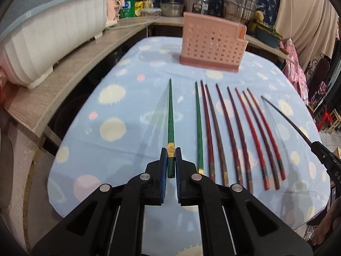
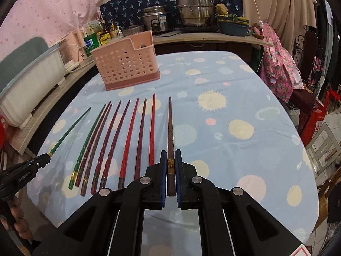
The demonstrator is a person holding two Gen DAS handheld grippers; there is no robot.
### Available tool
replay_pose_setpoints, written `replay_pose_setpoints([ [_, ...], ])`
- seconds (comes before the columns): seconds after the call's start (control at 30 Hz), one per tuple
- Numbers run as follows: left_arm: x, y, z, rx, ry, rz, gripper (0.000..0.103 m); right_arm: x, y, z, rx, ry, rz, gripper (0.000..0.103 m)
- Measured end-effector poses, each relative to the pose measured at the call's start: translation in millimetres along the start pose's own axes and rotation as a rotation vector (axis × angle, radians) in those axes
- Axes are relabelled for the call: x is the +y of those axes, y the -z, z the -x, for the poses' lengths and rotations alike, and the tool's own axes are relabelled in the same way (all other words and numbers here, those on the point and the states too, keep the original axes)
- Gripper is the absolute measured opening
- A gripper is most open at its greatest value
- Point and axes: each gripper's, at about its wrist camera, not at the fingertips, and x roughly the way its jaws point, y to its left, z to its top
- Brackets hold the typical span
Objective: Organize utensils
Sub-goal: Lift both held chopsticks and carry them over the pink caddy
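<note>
My left gripper (image 1: 171,152) is shut on a green chopstick (image 1: 170,115) near its gold band, holding it just above the table, tip pointing away. My right gripper (image 2: 171,154) is shut on a dark brown chopstick (image 2: 170,128) the same way. It shows as a dark curved stick (image 1: 283,115) in the left wrist view. Between them several chopsticks lie in a row on the cloth: one green (image 1: 198,128), dark red ones (image 1: 221,132) and bright red ones (image 1: 251,132). A pink perforated utensil holder (image 1: 213,42) stands at the far end; it also shows in the right wrist view (image 2: 125,61).
The table has a blue cloth with pale dots (image 2: 234,111). A white dish-drainer tub (image 1: 49,40) sits on a wooden counter to the left. Steel pots (image 2: 195,7) and bottles line the back counter. Pink clothing hangs over a chair (image 2: 281,64) at the right.
</note>
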Motion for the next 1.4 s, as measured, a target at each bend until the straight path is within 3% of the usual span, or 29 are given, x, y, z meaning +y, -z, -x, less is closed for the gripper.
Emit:
replay_pose_setpoints([
  [0.33,8.3,-70.4,30.5,-0.122,0.012,0.034,0.007,-2.2,-73.6,28.3,-0.143,-0.023,-0.014,0.007],
  [0.7,6.7,-172.2,56.2,-0.236,0.031,0.042,0.007,2.9,-159.9,29.1,-0.216,-0.074,-0.031,0.007],
  [1.1,-5.0,-273.4,89.6,-0.402,0.052,0.062,0.007,26.6,-261.8,34.2,-0.366,-0.189,-0.060,0.007],
  [1.4,-20.1,-340.4,74.2,-0.467,0.059,0.101,0.007,46.6,-329.1,14.3,-0.431,-0.234,-0.091,0.007],
])
